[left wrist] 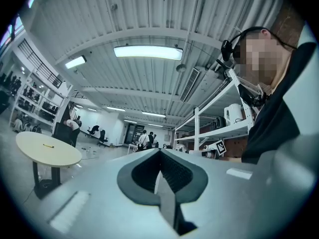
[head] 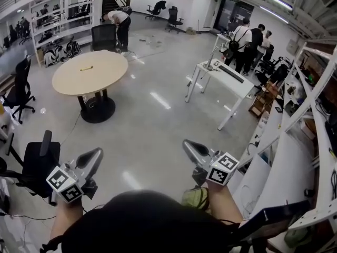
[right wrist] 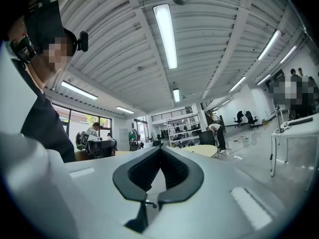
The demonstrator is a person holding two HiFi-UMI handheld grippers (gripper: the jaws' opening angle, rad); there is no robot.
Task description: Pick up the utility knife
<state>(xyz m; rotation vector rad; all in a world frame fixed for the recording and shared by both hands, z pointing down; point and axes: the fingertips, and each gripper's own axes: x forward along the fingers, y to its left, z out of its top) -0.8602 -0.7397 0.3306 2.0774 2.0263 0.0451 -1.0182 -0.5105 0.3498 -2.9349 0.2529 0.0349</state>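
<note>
The utility knife point(head: 87, 67) appears to be the small yellow thing lying on the round desk point(head: 108, 75), near its middle; it is too small to make out more. That desk stands across the glossy floor point(head: 152, 125), well apart from you, ahead and to your left. Your left tongs point(head: 98, 153) are closed, tips meeting, with nothing between them. Your right tongs point(head: 188, 144) are likewise pressed together and empty. Both hang in the air in front of you, over bare floor. A black office chair point(head: 38, 165) stands near your left tongs. Off to the right a white desk point(head: 226, 78) stands with three people point(head: 253, 44) behind it.
</note>
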